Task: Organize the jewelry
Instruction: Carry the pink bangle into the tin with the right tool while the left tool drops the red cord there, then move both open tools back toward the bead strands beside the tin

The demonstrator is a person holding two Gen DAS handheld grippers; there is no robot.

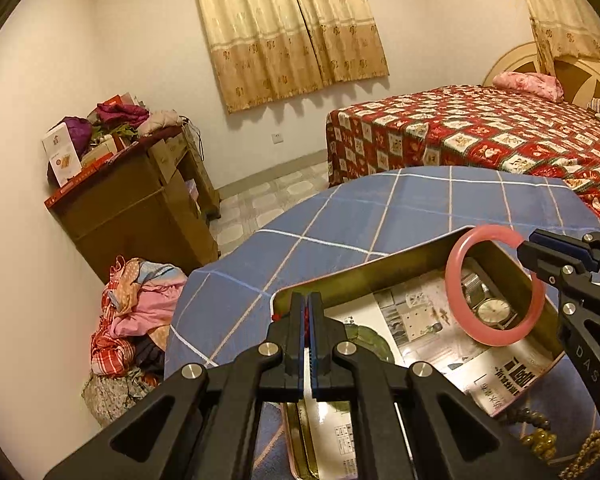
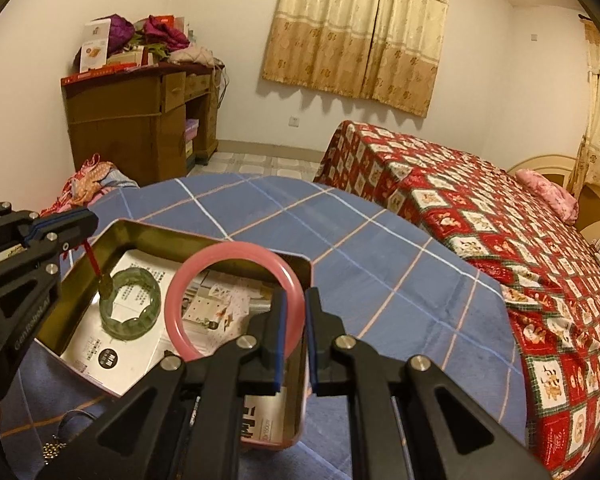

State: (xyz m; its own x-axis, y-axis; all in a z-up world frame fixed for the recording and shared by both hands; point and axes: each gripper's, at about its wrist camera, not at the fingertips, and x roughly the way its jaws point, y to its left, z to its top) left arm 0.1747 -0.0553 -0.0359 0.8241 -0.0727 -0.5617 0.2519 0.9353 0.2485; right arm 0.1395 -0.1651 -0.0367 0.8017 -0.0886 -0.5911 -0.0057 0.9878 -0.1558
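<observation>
Right wrist: I see right gripper (image 2: 294,330) fingers pinching pink bangle (image 2: 236,300) above tin (image 2: 204,246).
Left gripper (image 1: 308,330): fingers pressed together on red cord (image 2: 92,261).
Green bangle (image 2: 130,304): lies in tin.

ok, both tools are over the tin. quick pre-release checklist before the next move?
1. Right tool gripping the pink bangle: ok, pads clamp its rim.
2. Bangle above the tin, not the blue cloth: ok.
3. Left tool shut on the red cord: ok, a small pendant hangs from it inside the tin.
4. Drop spot free: not ok, the watch lies right under the bangle.
5. Green bracelet clear of the pendant: cannot tell, they look touching.
6. Tin sitting flat: cannot tell.
</observation>
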